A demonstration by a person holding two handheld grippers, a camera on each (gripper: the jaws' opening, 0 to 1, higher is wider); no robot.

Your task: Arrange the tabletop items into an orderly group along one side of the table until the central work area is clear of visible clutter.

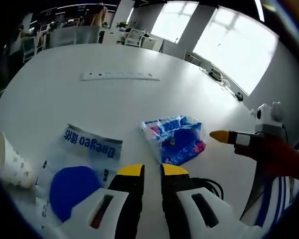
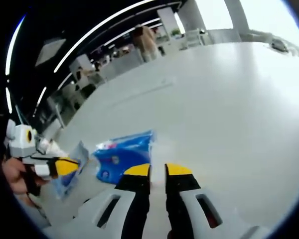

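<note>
A blue tissue packet (image 1: 175,139) lies on the white table (image 1: 114,104), just beyond my left gripper (image 1: 152,170), whose yellow-tipped jaws stand close together with nothing between them. Left of it lies a clear plastic bag (image 1: 84,149) with a "Deeyeo" label and a blue round item inside. A white paper cup (image 1: 10,164) lies on its side at the far left. My right gripper (image 1: 222,136) comes in from the right, held by a hand. In the right gripper view, the right gripper (image 2: 157,170) is shut and empty beside the tissue packet (image 2: 122,157), and the left gripper (image 2: 65,167) is at the left.
A black cable (image 1: 212,186) curls on the table right of my left jaws. A long grey socket strip (image 1: 119,76) is set in the table farther off. Chairs and a person (image 2: 145,42) stand beyond the far edge. Bare table (image 2: 229,99) stretches ahead.
</note>
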